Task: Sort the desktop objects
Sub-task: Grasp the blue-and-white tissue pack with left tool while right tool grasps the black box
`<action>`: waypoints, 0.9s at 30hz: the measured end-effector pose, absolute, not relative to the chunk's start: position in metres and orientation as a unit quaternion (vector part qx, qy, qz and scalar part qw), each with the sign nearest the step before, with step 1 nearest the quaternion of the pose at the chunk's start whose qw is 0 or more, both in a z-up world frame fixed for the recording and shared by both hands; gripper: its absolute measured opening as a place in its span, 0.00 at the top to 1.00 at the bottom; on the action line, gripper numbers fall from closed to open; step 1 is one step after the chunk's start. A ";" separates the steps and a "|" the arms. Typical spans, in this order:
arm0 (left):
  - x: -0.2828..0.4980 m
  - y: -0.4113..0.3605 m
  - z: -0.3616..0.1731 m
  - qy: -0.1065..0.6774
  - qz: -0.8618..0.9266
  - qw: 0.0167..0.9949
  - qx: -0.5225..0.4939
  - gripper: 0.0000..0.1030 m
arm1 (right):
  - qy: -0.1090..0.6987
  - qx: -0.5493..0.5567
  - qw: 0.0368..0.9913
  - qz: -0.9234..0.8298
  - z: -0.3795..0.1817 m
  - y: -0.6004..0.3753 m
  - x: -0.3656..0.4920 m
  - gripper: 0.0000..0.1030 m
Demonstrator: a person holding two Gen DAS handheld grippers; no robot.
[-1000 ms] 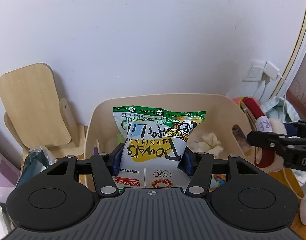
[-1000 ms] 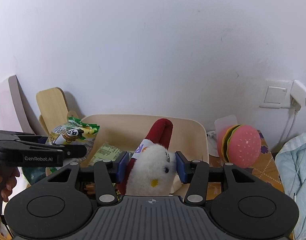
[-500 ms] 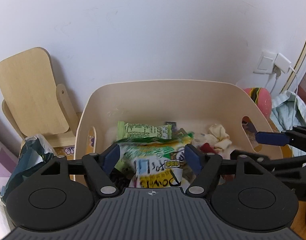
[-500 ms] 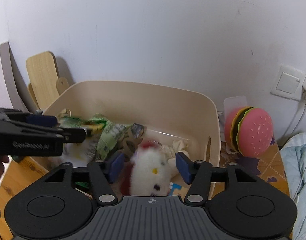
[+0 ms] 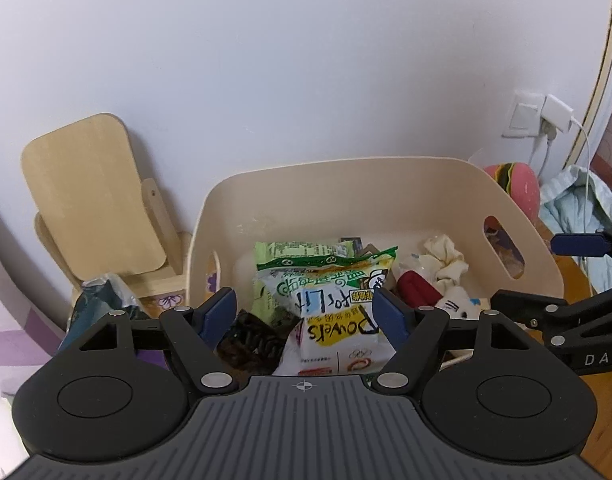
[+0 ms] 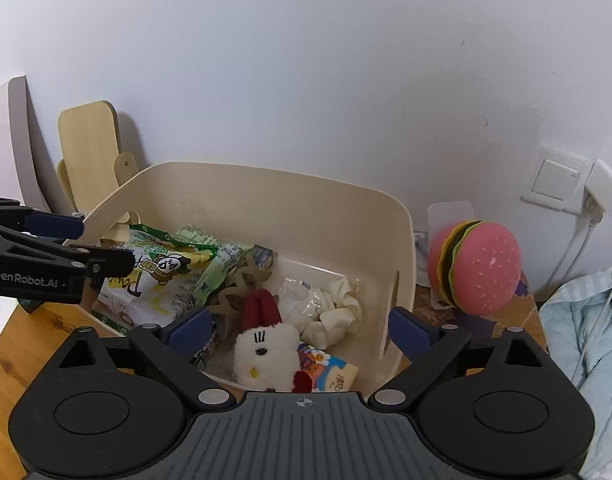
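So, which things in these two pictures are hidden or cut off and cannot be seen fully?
- Left wrist view: the snack bag has its lower edge hidden behind the left gripper body.
- Left wrist view: the plush toy is mostly covered by the gripper's right finger.
- Right wrist view: the plush toy's bottom is hidden behind the right gripper.
- Both views: what lies under the pile in the beige bin is covered.
- Right wrist view: the blue cloth is cut by the right edge.

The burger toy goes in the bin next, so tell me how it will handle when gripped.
The pink burger toy looks like soft foam or plush, so it would probably squash and weigh little. Its rounded shape suggests it may roll or slip from the fingers. It seems to rest against the wall, so a push may tip it.
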State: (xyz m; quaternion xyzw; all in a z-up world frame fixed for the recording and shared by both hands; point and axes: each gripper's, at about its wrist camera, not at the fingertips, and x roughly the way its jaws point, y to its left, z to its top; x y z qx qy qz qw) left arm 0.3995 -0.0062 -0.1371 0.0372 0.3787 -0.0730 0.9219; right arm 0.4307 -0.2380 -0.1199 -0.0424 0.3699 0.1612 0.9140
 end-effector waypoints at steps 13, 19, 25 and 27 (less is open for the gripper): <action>0.344 0.006 -0.134 0.374 -0.078 0.924 0.002 0.25 | 0.373 0.029 0.915 0.149 -0.126 -0.254 0.384 0.00; 0.322 0.006 -0.158 0.406 -0.074 0.911 0.016 0.24 | 0.411 0.033 0.898 0.155 -0.148 -0.251 0.371 0.00; 0.301 0.001 -0.188 0.441 -0.080 0.894 0.025 0.24 | 0.442 0.022 0.882 0.161 -0.172 -0.240 0.362 0.00; 0.297 -0.005 -0.197 0.448 -0.086 0.889 0.043 0.24 | 0.450 0.023 0.878 0.164 -0.178 -0.236 0.360 0.00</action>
